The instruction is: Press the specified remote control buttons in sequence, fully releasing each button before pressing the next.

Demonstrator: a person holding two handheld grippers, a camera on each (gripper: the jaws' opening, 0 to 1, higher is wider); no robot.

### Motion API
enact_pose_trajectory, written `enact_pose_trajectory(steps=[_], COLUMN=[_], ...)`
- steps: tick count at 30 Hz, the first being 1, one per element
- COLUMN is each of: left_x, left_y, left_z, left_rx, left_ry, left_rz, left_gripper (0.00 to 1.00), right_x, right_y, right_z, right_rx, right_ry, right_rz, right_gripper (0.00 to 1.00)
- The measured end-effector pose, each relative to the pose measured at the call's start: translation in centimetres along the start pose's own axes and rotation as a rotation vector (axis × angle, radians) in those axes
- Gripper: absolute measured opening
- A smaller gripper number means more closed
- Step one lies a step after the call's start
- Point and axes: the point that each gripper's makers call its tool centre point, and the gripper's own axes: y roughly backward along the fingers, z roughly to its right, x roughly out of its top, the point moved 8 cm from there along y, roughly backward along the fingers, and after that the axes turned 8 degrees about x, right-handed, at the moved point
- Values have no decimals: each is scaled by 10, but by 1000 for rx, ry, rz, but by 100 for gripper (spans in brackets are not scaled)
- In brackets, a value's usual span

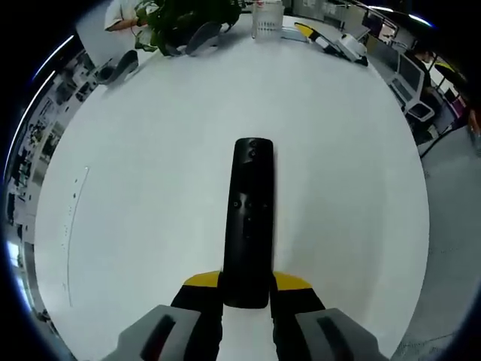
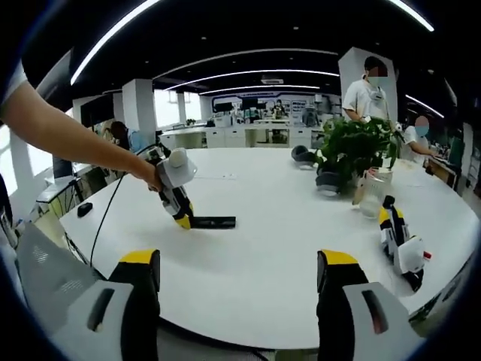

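Remote (image 1: 250, 218) clamped lengthwise by left gripper (image 1: 246, 289), pointing ahead; right gripper (image 2: 239, 272) fingers spread.

Matt black plastic remote (image 1: 250, 218) lies on a smooth white table (image 1: 150, 188).

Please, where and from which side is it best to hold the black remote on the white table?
Probably at its near end, from the sides: the remote is long, narrow and flat on the table, with buttons on top. The left gripper holds it this way, leaving them uncovered.
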Motion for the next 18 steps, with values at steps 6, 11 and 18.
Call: enact_pose_trajectory(steps=[6, 11, 18], left_x=[0, -2, -4], left_y=[2, 4, 6], left_z=[9, 17, 27], left_rx=[-2, -4, -5], left_ry=[-17, -23, -21], left_rz=[-9, -4, 8], left_gripper=[23, 23, 23], right_x=[-1, -1, -1], right_y=[0, 0, 0], right_z=[-1, -1, -3], right_rx=[7, 9, 29], right_ry=[-3, -3, 0], right_rz=[-8, -13, -14], right_gripper=[87, 87, 81])
